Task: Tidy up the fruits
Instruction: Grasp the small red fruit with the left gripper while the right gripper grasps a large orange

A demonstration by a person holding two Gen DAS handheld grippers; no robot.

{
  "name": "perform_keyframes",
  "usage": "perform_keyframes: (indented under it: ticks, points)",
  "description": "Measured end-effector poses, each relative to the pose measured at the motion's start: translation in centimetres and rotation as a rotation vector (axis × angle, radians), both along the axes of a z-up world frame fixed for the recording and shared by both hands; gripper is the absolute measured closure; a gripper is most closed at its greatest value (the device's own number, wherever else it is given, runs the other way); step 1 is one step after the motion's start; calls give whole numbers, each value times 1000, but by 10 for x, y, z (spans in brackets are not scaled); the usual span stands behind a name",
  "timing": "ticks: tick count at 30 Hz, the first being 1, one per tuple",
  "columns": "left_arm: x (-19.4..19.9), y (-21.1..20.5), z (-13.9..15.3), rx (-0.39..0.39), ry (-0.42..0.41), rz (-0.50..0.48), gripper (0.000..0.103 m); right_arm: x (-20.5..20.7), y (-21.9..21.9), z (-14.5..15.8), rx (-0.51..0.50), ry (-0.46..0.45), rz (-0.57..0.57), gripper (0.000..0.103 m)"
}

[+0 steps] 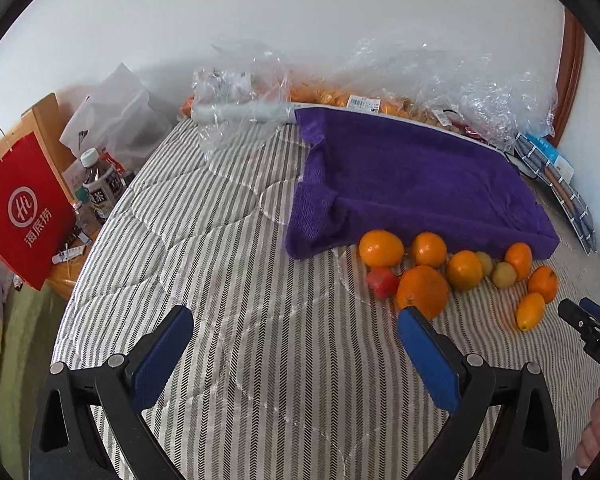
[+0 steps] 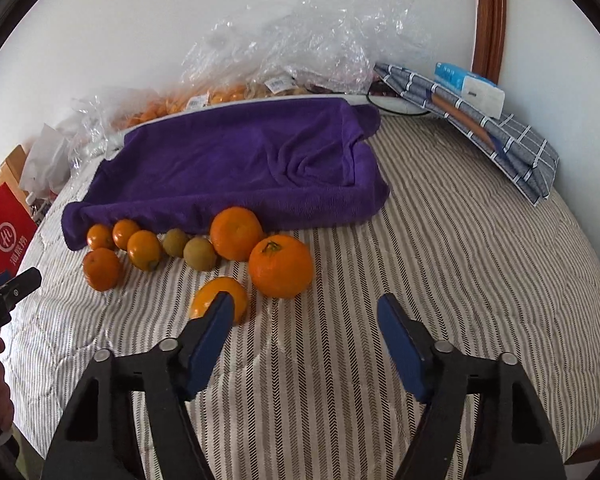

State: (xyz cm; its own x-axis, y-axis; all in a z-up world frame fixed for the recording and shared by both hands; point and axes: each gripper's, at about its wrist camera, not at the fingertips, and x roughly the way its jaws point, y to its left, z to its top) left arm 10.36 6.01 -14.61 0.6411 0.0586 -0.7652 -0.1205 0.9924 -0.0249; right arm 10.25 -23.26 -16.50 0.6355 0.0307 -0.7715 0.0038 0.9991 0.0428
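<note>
Several oranges and two small greenish-yellow fruits lie on the striped bed cover along the front edge of a tray draped in a purple towel. The largest orange sits just beyond my left gripper's right fingertip. A small red fruit lies beside it. My left gripper is open and empty, left of the fruit. My right gripper is open and empty; a small orange lies at its left fingertip and a big orange just ahead.
Clear plastic bags with more fruit lie behind the tray by the wall. A red paper bag and bottles stand off the bed's left side. A checked folded cloth with a box lies at the right.
</note>
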Motion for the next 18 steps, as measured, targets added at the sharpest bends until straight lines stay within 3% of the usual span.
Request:
perform_keyframes:
  ticks: [6, 15, 18]
  points:
    - [11, 0, -11, -19, 11, -35, 1, 16, 0, -19, 3, 29, 23, 41]
    - [18, -5, -26, -73, 13, -85, 2, 40, 4, -26, 12, -1, 60, 42]
    - [19, -3, -27, -104, 5, -92, 2, 43, 5, -26, 14, -6, 68, 48]
